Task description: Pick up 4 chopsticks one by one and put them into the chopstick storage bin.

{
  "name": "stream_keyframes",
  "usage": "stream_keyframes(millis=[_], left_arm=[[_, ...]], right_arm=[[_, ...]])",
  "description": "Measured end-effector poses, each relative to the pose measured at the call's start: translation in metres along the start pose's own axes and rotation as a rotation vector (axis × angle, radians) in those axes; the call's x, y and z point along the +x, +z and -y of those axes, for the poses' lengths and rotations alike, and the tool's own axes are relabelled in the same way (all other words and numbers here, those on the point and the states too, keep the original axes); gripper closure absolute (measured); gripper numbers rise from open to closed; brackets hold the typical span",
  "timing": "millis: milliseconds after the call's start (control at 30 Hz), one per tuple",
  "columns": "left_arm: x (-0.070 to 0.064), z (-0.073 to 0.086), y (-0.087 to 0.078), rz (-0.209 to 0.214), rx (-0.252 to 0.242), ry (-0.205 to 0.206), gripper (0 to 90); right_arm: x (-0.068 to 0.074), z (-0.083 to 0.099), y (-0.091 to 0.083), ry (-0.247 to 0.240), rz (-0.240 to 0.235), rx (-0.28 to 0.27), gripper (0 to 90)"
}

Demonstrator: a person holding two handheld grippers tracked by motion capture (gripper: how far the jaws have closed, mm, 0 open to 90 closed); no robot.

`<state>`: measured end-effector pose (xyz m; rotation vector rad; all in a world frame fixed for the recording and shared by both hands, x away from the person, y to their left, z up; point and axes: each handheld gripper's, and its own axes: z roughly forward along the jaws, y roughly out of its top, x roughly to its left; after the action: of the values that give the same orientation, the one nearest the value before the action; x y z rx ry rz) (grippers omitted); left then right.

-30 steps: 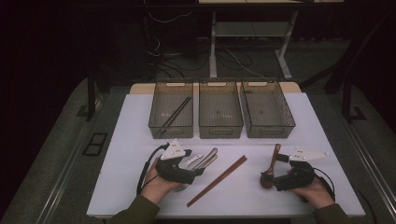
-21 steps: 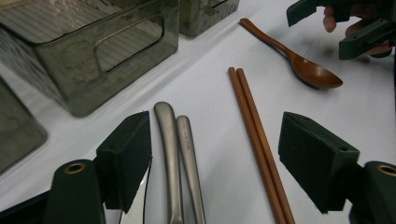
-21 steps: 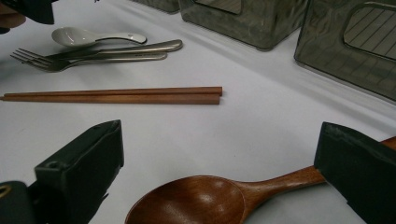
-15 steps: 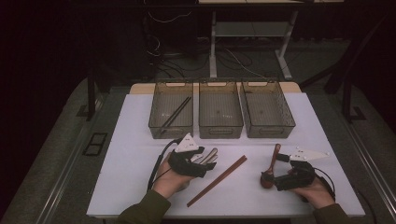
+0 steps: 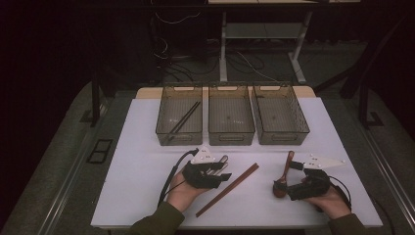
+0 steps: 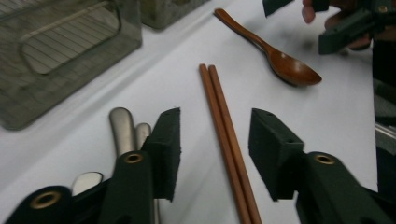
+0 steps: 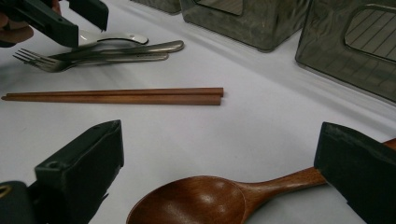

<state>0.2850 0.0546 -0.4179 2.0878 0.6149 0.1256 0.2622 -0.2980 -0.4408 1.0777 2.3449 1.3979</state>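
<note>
Chopsticks (image 6: 227,140), slim squared brown wood, lie between the left tool's (image 6: 214,149) parted jaws.

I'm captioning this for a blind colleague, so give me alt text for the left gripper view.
The left gripper, jaws open, straddles a pair of brown chopsticks on a white table. Metal cutlery handles lie left, a wooden spoon ahead.
</note>
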Motion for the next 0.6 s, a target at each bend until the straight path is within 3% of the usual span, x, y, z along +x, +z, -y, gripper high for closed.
stream_keyframes(millis=[400, 600], left_arm=[[-0.003, 0.008, 0.004, 0.033, 0.043, -0.008, 71.5], [-0.004, 0.011, 0.009, 0.045, 0.065, -0.015, 73.2]], right_arm=[[0.000, 0.000, 0.000, -0.004, 0.001, -0.003, 1.3], [0.000, 0.000, 0.000, -0.003, 0.002, -0.003, 1.3]])
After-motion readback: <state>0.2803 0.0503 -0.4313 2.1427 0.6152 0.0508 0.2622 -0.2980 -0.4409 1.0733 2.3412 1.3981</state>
